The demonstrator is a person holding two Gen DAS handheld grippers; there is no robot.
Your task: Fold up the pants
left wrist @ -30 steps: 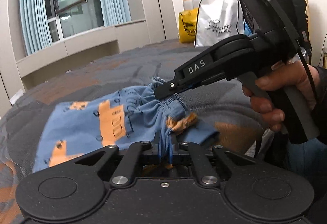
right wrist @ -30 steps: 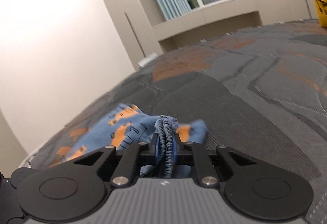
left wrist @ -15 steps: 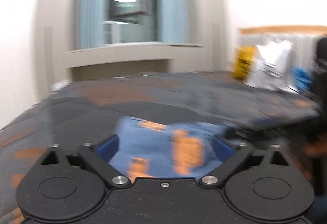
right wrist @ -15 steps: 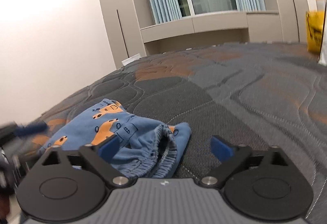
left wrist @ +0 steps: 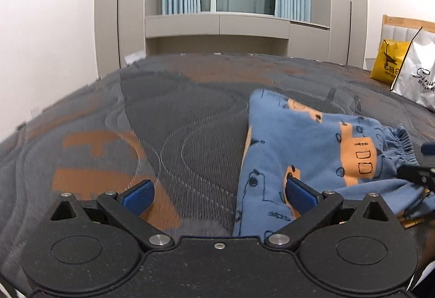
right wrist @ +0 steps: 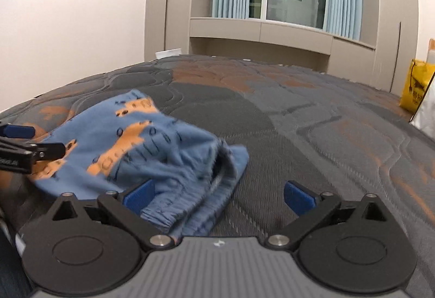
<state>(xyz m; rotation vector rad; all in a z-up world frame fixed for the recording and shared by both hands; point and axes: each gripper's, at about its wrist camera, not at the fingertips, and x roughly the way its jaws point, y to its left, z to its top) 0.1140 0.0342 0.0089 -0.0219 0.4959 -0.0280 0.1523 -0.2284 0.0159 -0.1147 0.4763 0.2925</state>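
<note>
The small blue cotton pants with orange vehicle print (left wrist: 312, 151) lie loosely bunched on the grey and orange quilted mattress (left wrist: 174, 118), waistband gathered at the near end toward the right gripper. Left gripper (left wrist: 218, 196): jaws spread wide, having just been opening, nothing held; its right blue pad (left wrist: 300, 196) sits over the pants' near edge, its left pad over bare mattress beside the pants. Right gripper (right wrist: 218, 196): jaws likewise spread wide after just opening, nothing gripped; its left blue pad (right wrist: 140, 196) sits at the elastic waistband (right wrist: 214, 162), contact cannot be told, its right pad over bare mattress. A yellow bag (left wrist: 387, 65) and white shopping bag (left wrist: 420, 78) stand well beyond the pants
</note>
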